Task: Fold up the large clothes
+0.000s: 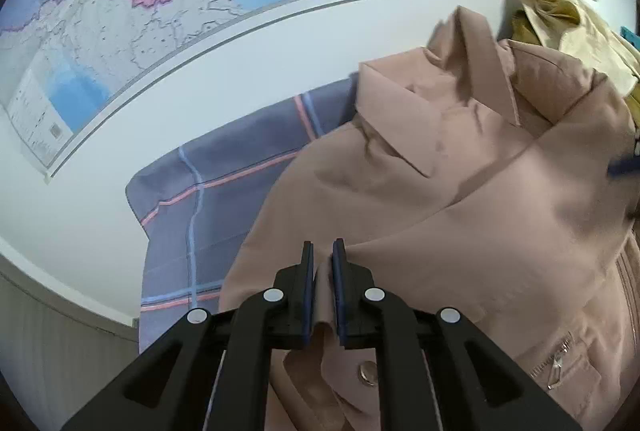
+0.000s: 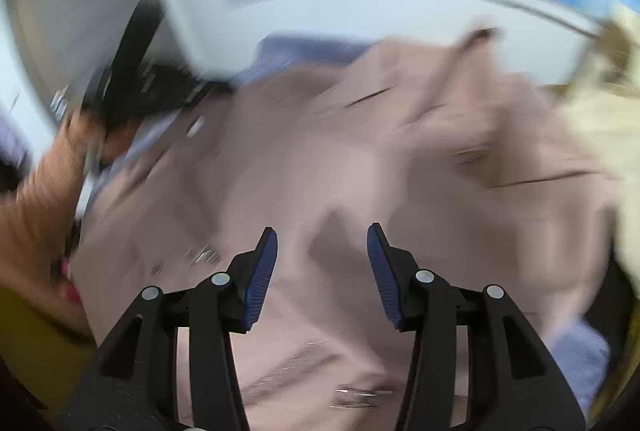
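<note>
My left gripper (image 1: 322,251) is clenched on a thin fold of the pink jacket (image 1: 460,199), heaped on the checked bedsheet (image 1: 208,199). My right gripper (image 2: 322,243) stands released above it; blurred view, apparently untouched. Risk: the shallow pinch slips under the jacket's weight.

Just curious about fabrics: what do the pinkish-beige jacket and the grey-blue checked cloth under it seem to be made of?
Pinkish-beige jacket: probably smooth matte woven cotton or blend; crisp creases, metal snap and zip. Grey-blue checked cloth: seemingly soft printed bedding cotton; matte.
</note>
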